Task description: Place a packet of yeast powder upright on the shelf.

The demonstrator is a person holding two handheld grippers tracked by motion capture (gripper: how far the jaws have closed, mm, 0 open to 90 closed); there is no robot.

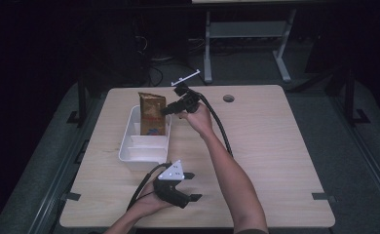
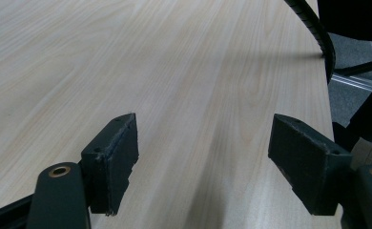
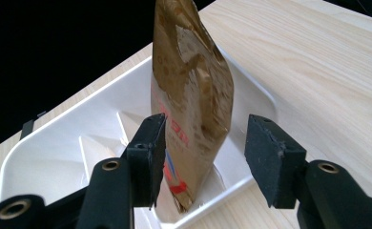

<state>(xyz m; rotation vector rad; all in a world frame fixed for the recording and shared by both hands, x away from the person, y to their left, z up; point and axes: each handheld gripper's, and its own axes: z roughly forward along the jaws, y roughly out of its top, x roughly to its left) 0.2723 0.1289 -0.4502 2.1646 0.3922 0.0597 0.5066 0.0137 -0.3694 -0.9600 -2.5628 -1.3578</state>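
A gold snack bag [image 1: 152, 114] [image 3: 191, 95] with red and blue print stands upright in the far compartment of a white divided tray [image 1: 129, 156] [image 3: 55, 143]. My right gripper [image 1: 167, 111] [image 3: 205, 138] is open at the bag's right side. Its jaws straddle the bag's lower half; the left pad sits close against the bag and a gap shows at the right pad. My left gripper [image 1: 194, 186] [image 2: 203, 143] is open, low over the bare wooden table [image 1: 275, 146] near the front edge, with nothing between its jaws.
The tray's near compartments [image 1: 142, 146] hold nothing. A round cable hole [image 1: 228, 98] sits at the table's far middle. The right gripper's black cable [image 1: 222, 129] trails along the forearm. Metal desk legs [image 1: 207, 48] stand on the floor behind the table.
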